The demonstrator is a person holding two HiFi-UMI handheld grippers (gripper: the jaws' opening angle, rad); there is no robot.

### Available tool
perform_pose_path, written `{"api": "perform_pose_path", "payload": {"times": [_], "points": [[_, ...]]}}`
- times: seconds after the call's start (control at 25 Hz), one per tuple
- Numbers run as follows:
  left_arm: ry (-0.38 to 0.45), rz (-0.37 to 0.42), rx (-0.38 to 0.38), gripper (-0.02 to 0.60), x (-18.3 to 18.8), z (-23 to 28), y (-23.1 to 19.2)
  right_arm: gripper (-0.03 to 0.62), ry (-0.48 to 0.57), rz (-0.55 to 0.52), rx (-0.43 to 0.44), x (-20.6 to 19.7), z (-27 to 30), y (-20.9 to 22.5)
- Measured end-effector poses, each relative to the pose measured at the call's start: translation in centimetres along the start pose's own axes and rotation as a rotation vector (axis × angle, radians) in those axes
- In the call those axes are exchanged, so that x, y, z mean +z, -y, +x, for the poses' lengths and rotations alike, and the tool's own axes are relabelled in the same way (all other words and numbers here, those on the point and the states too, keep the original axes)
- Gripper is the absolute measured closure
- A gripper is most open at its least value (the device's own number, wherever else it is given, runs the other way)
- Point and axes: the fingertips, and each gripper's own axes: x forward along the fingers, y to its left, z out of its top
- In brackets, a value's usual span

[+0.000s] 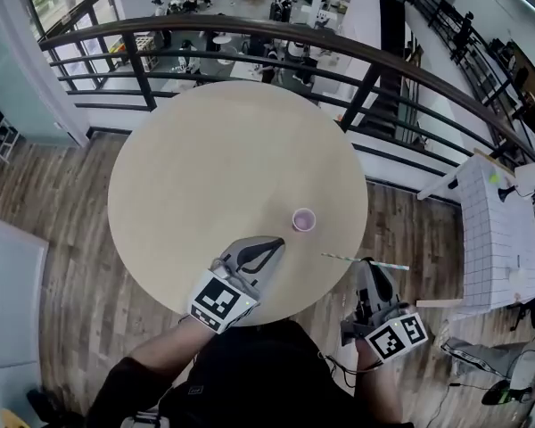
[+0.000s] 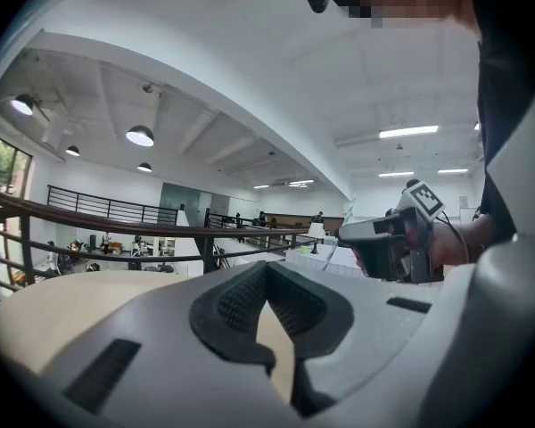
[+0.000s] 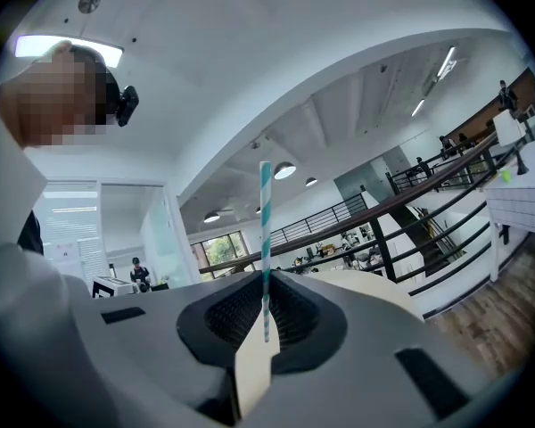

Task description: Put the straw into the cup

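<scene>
A small pink cup (image 1: 303,220) stands upright on the round beige table (image 1: 205,176), right of centre. My right gripper (image 1: 367,263) hovers over the table's near right edge, shut on a teal-and-white striped straw (image 1: 339,257). The straw lies crosswise, and its longer end points left toward the cup. In the right gripper view the straw (image 3: 265,230) rises straight up from between the pads. My left gripper (image 1: 279,242) is just below and left of the cup, jaws shut with nothing in them. The left gripper view shows its tips (image 2: 267,267) meeting.
A dark metal railing (image 1: 250,29) curves behind the table, with a lower floor beyond it. A white gridded board (image 1: 495,239) stands to the right over the wood floor. The person's body is close against the table's near edge.
</scene>
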Motion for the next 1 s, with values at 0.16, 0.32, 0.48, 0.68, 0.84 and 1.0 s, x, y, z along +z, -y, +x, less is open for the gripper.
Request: {"api": "perform_pose_path", "payload": {"times": [0.16,0.32,0.48,0.68,0.84,1.0], "points": [[-0.009,-0.026,0.031,0.575,-1.0,1.4,-2.0,0.557,-0.035,-0.004,0.017,-0.6,2.9,1.1],[-0.009,-0.029,0.051,0.575,-2.2,2.9,-3.7,0.557,-0.074,-0.015,0.029,-1.9,5.9,2.7],[-0.034,-0.046,0.082,0.575,-4.1,4.1,-5.4,0.557,-0.119,-0.002,0.043,-3.9,8.2,4.1],[-0.049,-0.044,0.092,0.575,-5.6,6.7,-6.4,0.557,-0.164,0.017,0.043,-5.6,9.9,6.8],[-0.065,-0.058,0.102,0.575,-7.6,7.5,-7.9,0.557,-0.194,0.024,0.034,-7.6,11.8,8.1],[-0.087,-0.098,0.102,0.575,-9.8,8.5,-8.6,0.557,-0.219,0.042,0.026,-9.1,13.4,9.6]]}}
